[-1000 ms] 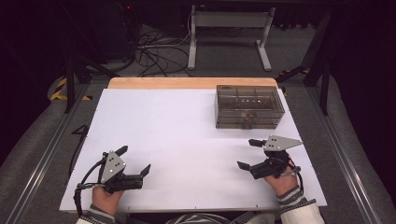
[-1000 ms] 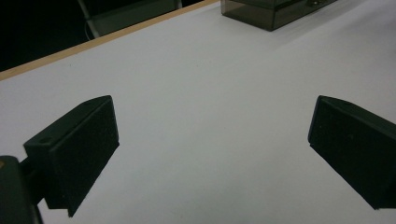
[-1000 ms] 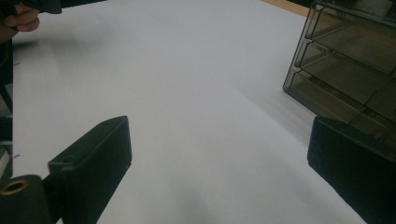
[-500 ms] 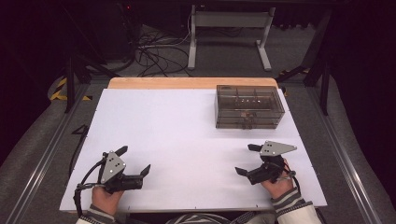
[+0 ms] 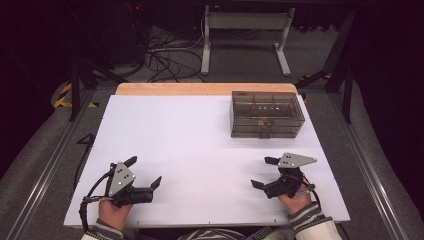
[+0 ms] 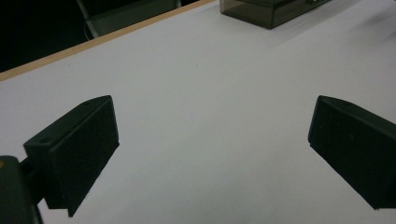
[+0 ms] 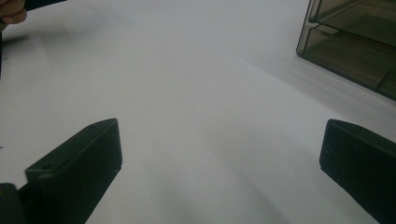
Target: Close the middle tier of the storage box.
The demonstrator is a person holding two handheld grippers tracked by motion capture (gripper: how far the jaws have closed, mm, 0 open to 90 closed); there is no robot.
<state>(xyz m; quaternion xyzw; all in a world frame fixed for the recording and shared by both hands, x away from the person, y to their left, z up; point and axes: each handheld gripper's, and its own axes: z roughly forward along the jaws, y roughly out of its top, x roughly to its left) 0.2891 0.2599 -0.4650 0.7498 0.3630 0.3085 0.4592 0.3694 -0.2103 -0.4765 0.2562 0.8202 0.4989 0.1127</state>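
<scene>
A smoky see-through drawer box point(image 5: 267, 114) stands at the back right of the white table top point(image 5: 200, 140). My left gripper point(image 5: 144, 171) rests near the front left edge, open, with nothing between its jaws. My right gripper point(image 5: 260, 172) sits near the front right, also open and empty, well in front of the box. In the left gripper view the left gripper point(image 6: 212, 144) spans bare table, and the box point(image 6: 271, 9) shows far off at the top. In the right gripper view the right gripper point(image 7: 219, 163) faces bare table, with the box point(image 7: 355, 42) at the upper right.
A wooden strip point(image 5: 205, 89) runs along the table's far edge. Beyond it are a grey floor with cables point(image 5: 165, 50) and a metal stand point(image 5: 245, 30). The other hand point(image 7: 11, 11) shows at the top left corner of the right gripper view.
My right gripper has drifted a little toward the front edge of the table. The left gripper has stayed put.
</scene>
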